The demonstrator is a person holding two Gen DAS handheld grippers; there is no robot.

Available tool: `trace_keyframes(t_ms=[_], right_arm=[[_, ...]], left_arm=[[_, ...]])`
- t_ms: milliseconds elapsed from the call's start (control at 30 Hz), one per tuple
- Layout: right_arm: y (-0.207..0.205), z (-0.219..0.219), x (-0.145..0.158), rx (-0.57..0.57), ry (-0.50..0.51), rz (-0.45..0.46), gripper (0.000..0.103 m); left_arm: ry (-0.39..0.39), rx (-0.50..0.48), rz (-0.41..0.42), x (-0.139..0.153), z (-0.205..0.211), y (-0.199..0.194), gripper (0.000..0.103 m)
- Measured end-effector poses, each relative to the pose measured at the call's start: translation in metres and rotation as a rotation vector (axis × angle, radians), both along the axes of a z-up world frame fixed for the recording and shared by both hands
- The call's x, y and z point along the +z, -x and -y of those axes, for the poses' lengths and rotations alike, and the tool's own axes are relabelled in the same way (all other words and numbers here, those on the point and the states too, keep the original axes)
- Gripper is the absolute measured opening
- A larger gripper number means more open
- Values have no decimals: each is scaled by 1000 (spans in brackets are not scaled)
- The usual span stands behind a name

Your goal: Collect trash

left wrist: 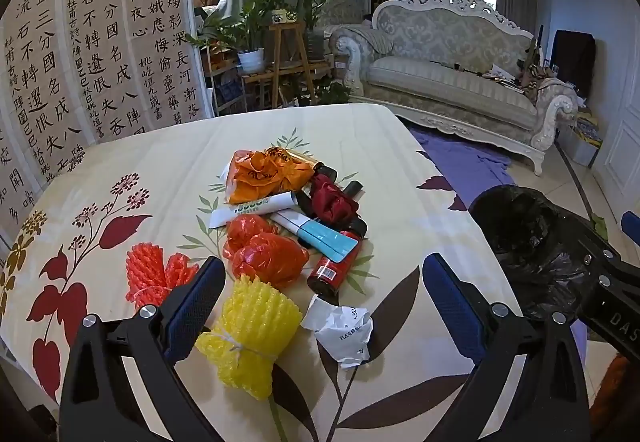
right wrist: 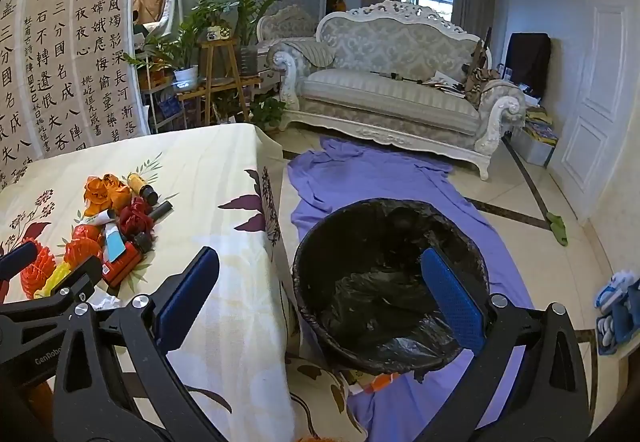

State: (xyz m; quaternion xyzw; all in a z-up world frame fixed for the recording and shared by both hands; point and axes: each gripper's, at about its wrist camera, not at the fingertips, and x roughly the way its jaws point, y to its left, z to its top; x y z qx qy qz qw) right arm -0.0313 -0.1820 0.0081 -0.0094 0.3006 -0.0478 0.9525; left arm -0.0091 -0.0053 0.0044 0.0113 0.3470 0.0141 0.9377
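Bin liner (right wrist: 384, 306) hides the bin's bottom

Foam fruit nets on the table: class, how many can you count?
2. A yellow foam net lies nearest the camera; an orange-red foam net lies to its left. Others may hide under the pile.

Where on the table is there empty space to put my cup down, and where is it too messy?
Bare tablecloth runs from the trash pile to the table's far edge, and along the side by the trash bin. It's crowded in the middle, and near the left gripper, where the yellow foam net and crumpled paper lie.
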Motion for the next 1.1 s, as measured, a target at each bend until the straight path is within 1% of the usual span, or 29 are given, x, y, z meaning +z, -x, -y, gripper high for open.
trace_keyframes(t_ms=[200, 1100], right_arm=[[8, 7, 12, -18, -4, -2, 99], [4, 10, 3, -35, -1, -13, 99]], left_arm=[[-1, -5, -2, 0, 2, -1, 96], [2, -15, -10, -3, 8, -4, 96]])
